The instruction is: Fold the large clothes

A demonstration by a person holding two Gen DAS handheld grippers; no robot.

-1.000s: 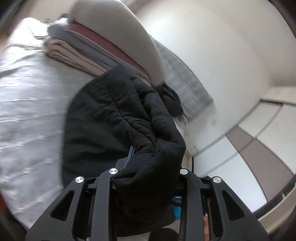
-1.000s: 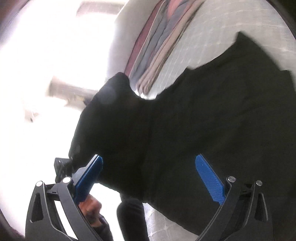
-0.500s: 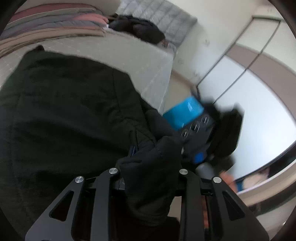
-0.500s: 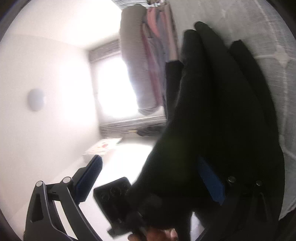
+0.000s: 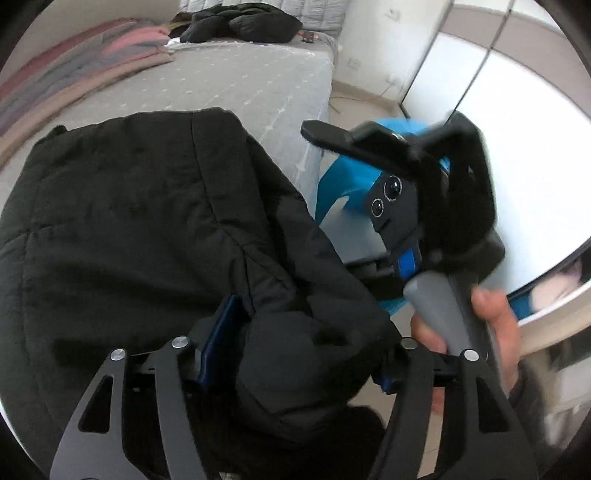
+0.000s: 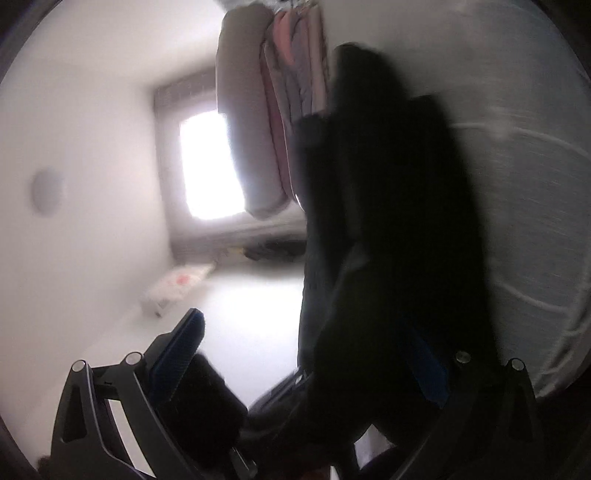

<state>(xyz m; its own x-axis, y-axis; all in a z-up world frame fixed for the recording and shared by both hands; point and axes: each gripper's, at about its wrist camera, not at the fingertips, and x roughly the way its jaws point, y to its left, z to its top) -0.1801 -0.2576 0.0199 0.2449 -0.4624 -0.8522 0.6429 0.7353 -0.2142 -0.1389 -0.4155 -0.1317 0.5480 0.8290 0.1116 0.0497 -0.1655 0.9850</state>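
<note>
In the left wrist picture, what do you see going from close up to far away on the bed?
Left gripper, jaws opening with cloth between them → big black padded jacket → bare grey quilted bedcover → crumpled black puffy garment at the far end.

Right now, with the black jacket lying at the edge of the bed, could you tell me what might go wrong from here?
1. The left gripper is opening with a bunched fold of the black jacket between its pads; the fold may spring apart.
2. That bunch overhangs the bed edge, so the jacket could slide towards the floor.
3. The right gripper sits close beside the left, so they might collide.
</note>
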